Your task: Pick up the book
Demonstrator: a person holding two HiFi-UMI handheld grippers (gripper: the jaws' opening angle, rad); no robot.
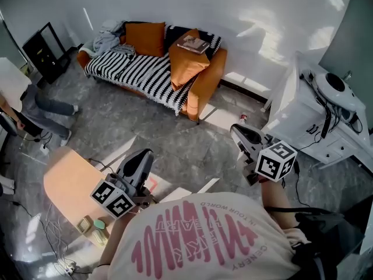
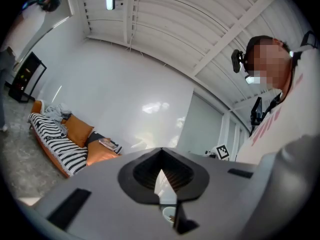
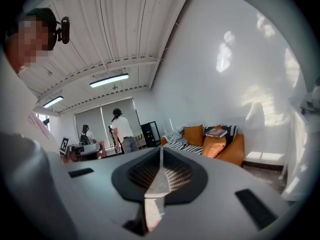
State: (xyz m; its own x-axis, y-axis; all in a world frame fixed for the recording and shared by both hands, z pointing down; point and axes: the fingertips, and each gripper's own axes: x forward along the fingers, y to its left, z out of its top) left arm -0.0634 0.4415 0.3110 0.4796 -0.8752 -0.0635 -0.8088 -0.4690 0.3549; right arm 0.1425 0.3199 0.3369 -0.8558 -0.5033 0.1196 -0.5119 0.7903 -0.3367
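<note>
Orange cushion (image 1: pixel 185 64) holds the book (image 1: pixel 193 44) flat, lengthwise along the sofa (image 1: pixel 205 85); left gripper (image 1: pixel 145 154), right gripper (image 1: pixel 236 130): jaws closed.

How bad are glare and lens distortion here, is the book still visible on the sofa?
Head view: sunlight patches glare on the white wall, yet the small flat book on the orange fabric cushion is sharp. Both gripper views: fisheye bending, dark corners, book tiny.

Book (image 1: pixel 193 44) flat on orange cushion (image 1: pixel 184 63)
</note>
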